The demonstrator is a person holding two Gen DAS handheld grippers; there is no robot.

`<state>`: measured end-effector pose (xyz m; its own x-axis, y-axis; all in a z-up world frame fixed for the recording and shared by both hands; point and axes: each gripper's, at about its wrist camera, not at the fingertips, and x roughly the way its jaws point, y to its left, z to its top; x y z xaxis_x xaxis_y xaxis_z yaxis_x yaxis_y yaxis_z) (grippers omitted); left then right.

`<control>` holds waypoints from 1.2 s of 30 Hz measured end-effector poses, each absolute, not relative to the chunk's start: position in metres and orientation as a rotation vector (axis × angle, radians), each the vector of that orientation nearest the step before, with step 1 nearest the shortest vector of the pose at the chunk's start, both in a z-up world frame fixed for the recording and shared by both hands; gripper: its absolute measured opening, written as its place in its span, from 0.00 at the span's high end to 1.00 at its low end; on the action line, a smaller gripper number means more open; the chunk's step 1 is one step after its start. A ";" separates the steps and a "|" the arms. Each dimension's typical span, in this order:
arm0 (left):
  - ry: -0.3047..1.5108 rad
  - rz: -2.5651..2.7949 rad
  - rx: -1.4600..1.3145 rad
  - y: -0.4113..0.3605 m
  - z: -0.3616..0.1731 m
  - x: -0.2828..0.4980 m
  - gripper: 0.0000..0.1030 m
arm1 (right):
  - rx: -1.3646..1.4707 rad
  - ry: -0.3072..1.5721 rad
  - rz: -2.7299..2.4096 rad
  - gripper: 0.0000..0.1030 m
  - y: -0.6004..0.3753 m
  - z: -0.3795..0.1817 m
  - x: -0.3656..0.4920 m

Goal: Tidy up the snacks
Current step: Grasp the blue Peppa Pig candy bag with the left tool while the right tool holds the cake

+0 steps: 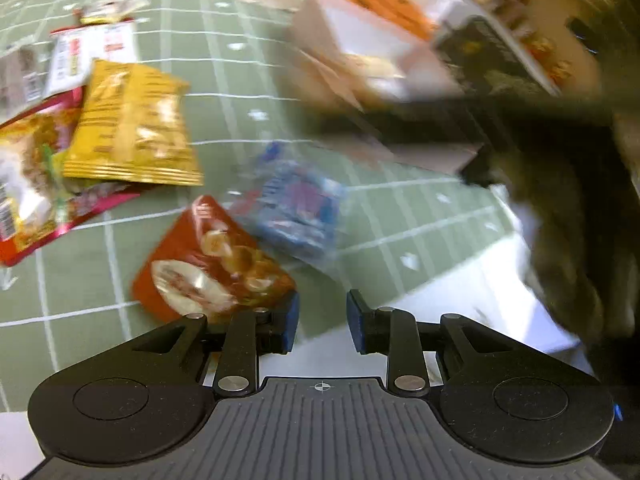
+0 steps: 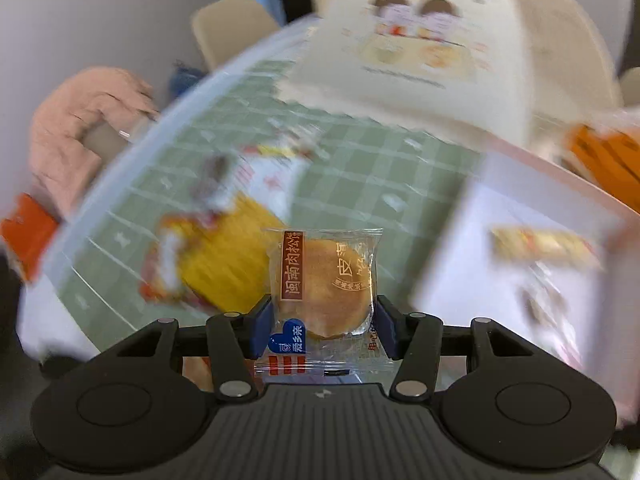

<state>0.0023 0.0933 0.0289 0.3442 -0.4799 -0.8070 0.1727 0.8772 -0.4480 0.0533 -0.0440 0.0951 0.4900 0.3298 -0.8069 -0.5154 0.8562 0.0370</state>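
Observation:
My right gripper (image 2: 323, 322) is shut on a clear-wrapped round pastry (image 2: 326, 286) and holds it upright above the green grid mat (image 2: 352, 168). My left gripper (image 1: 322, 326) is open and empty, low over the mat's near edge. Just ahead of it lie an orange-red snack pouch (image 1: 208, 264) and a blurred blue packet (image 1: 298, 212). Further left lie a yellow bag (image 1: 132, 124), a red noodle bag (image 1: 28, 184) and a white-and-red packet (image 1: 92, 52). A white box (image 1: 376, 44) with orange packets stands at the back right.
In the right wrist view a white box (image 2: 516, 248) holding a packet is at the right, and a large cream bag (image 2: 424, 36) stands behind the mat. A pink cloth (image 2: 84, 116) lies off the table's left. Both views are motion-blurred.

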 end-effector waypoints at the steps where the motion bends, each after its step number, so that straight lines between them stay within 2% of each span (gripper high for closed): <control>1: 1.141 -0.389 -0.306 0.097 0.028 0.004 0.73 | -0.212 0.926 0.505 0.49 -0.056 0.092 0.046; 2: 1.134 -0.356 -0.314 0.101 0.029 0.006 0.78 | -0.194 0.924 0.493 0.49 -0.068 0.090 0.039; 5: 1.125 -0.216 -0.361 0.115 0.032 0.017 0.78 | -0.206 0.885 0.396 0.49 -0.093 0.081 0.027; 7: 1.115 -0.163 -0.453 0.122 0.033 0.028 0.72 | -0.184 0.875 0.346 0.49 -0.109 0.076 0.024; 11: 1.085 -0.109 -0.551 0.109 0.029 0.055 0.71 | -0.117 0.893 0.274 0.49 -0.136 0.066 0.016; 13: 1.060 -0.106 -0.490 0.091 0.030 0.069 0.71 | -0.122 0.893 0.240 0.49 -0.145 0.059 0.009; 17: 1.031 -0.263 -0.159 0.038 0.037 0.081 0.70 | -0.094 0.934 0.231 0.49 -0.155 0.046 -0.002; 22: 0.990 -0.558 0.202 0.002 0.037 0.046 0.67 | -0.122 0.920 0.238 0.48 -0.160 0.040 -0.018; 24: 0.980 -0.537 0.244 0.008 0.042 0.030 0.65 | -0.119 0.914 0.241 0.46 -0.160 0.039 -0.018; 26: 0.983 -0.455 0.175 0.026 0.052 0.019 0.64 | -0.107 0.923 0.239 0.43 -0.159 0.037 -0.012; 28: 1.006 -0.320 0.072 0.046 0.061 0.014 0.68 | -0.097 0.917 0.226 0.28 -0.158 0.033 -0.009; 30: 1.061 -0.191 -0.078 0.064 0.064 0.011 0.68 | -0.100 0.902 0.211 0.21 -0.156 0.029 -0.007; 32: 1.098 -0.161 -0.166 0.068 0.062 0.013 0.68 | -0.116 0.881 0.196 0.17 -0.151 0.026 -0.007; 36: 1.096 -0.188 -0.056 0.035 0.053 0.015 0.68 | -0.100 0.866 0.184 0.13 -0.152 0.024 -0.007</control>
<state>0.0151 0.0350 0.0527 0.4433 -0.1786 -0.8784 0.1237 0.9828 -0.1374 -0.0067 -0.1517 0.0238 0.6334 0.1199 -0.7645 -0.2013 0.9794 -0.0132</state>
